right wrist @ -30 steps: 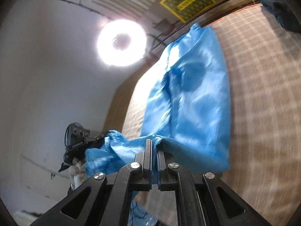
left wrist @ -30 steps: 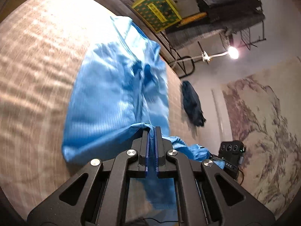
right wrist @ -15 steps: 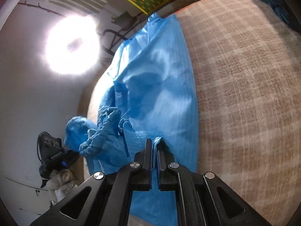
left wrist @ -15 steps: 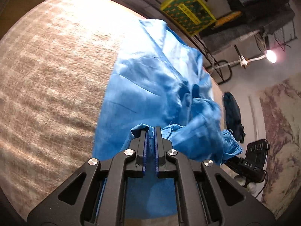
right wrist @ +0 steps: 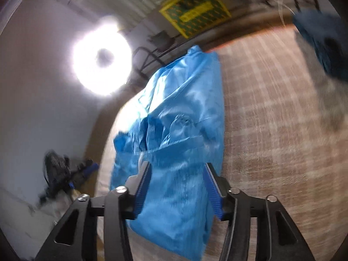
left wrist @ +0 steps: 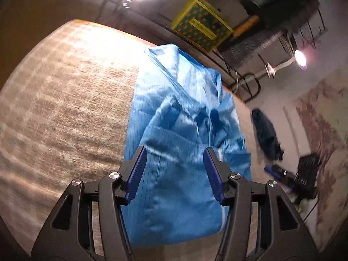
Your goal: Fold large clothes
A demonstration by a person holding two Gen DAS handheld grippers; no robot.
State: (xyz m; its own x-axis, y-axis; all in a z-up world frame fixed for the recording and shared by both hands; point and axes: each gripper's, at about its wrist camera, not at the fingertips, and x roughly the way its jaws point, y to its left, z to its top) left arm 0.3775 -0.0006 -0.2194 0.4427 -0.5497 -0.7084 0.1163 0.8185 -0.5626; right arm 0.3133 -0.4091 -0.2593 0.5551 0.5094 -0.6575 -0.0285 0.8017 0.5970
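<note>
A large shiny blue garment lies in a long folded strip on the tan checked surface. Its near part is doubled over the rest, with a bunched sleeve on top. My left gripper is open and empty, its blue pads spread just above the garment's near fold. In the right wrist view the same garment runs away from me. My right gripper is open and empty over the near fold.
A dark blue cloth lies to the right of the garment on the surface; it also shows in the right wrist view. A ring light, a yellow-green box and a black device stand beyond the edges.
Both grippers were shut on the garment's near edge and carried it forward over the rest. Now both are open and the fabric lies released on the surface.
</note>
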